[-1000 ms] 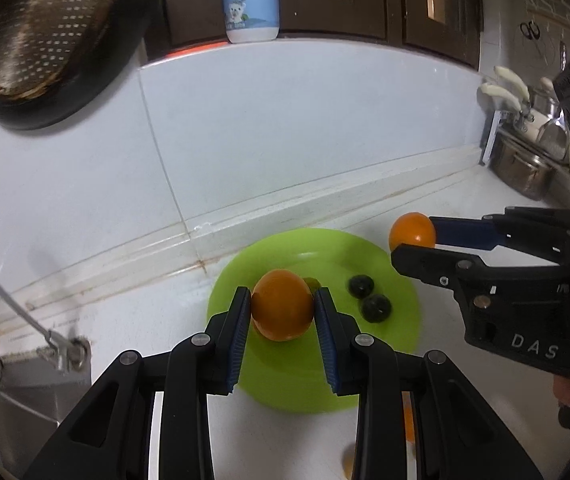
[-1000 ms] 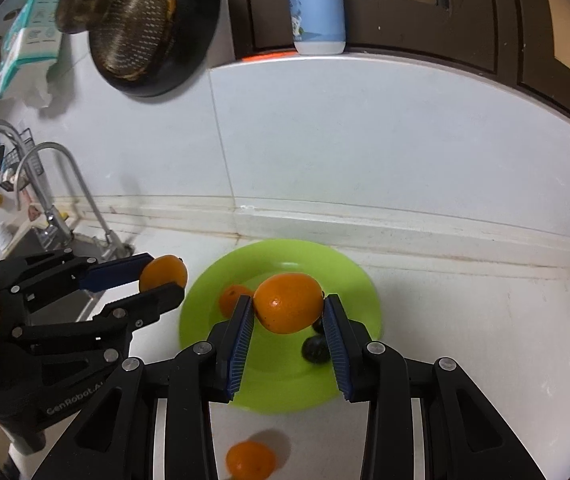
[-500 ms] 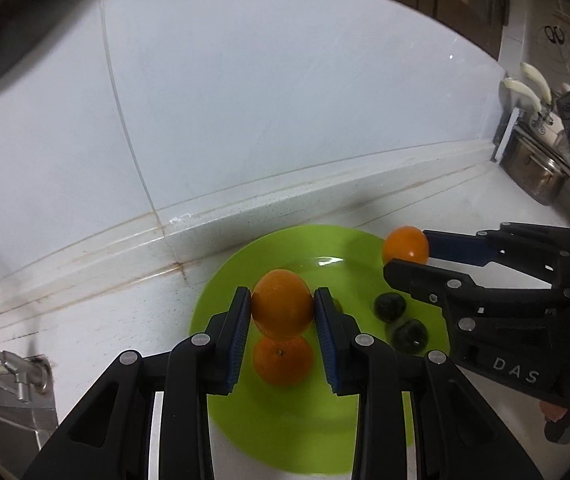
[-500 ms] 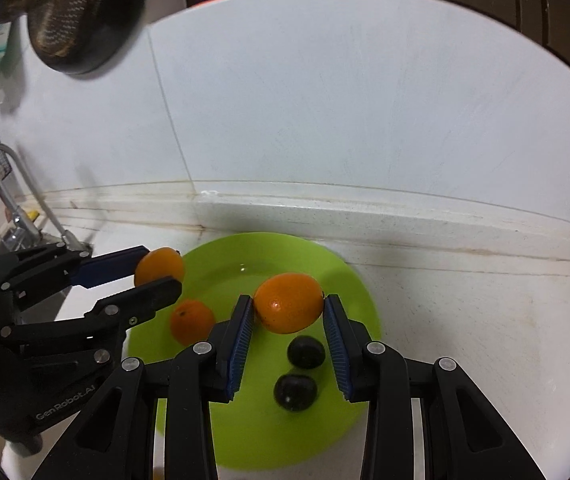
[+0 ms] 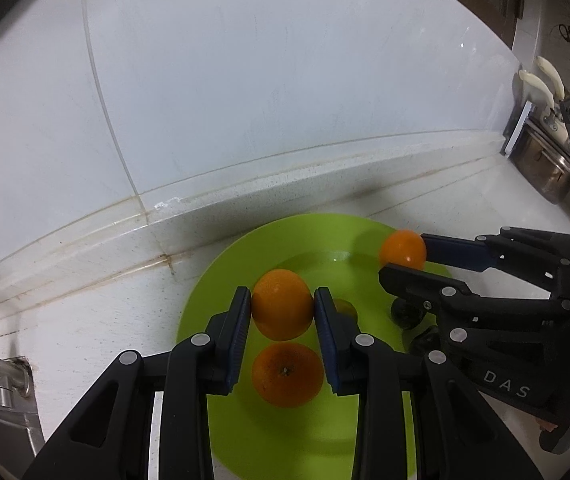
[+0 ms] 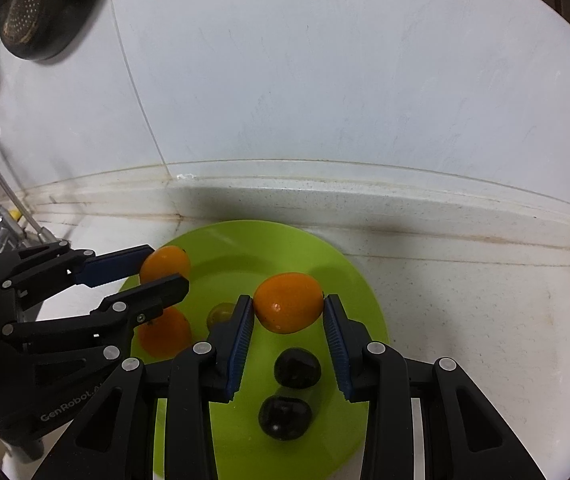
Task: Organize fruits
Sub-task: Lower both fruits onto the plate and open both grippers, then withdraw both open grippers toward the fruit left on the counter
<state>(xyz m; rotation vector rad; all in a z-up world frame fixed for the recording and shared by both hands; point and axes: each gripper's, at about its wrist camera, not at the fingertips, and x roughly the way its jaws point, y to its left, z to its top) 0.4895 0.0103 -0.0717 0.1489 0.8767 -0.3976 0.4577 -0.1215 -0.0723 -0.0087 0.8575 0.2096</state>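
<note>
A lime green plate (image 5: 241, 432) (image 6: 285, 248) lies on the white counter by the wall. My left gripper (image 5: 283, 312) is shut on an orange (image 5: 282, 304) above the plate's left part; it also shows in the right wrist view (image 6: 165, 266). My right gripper (image 6: 288, 308) is shut on an orange (image 6: 288, 303) over the plate's middle; this orange also shows in the left wrist view (image 5: 403, 249). Another orange (image 5: 287, 374) (image 6: 165, 332) rests on the plate below the left gripper. Two dark fruits (image 6: 297, 368) (image 6: 285, 416) and a small yellowish fruit (image 6: 221, 314) lie on the plate.
A white tiled wall (image 6: 325, 100) and a raised ledge (image 6: 365, 196) run behind the plate. A sink with a tap (image 5: 1, 380) is at the left. A metal pot (image 5: 545, 168) stands at the far right. A dark strainer (image 6: 41, 12) hangs at the upper left.
Both grippers have moved forward and down over the plate with their oranges. The plate and its fruit now lie closer beneath the fingers.
</note>
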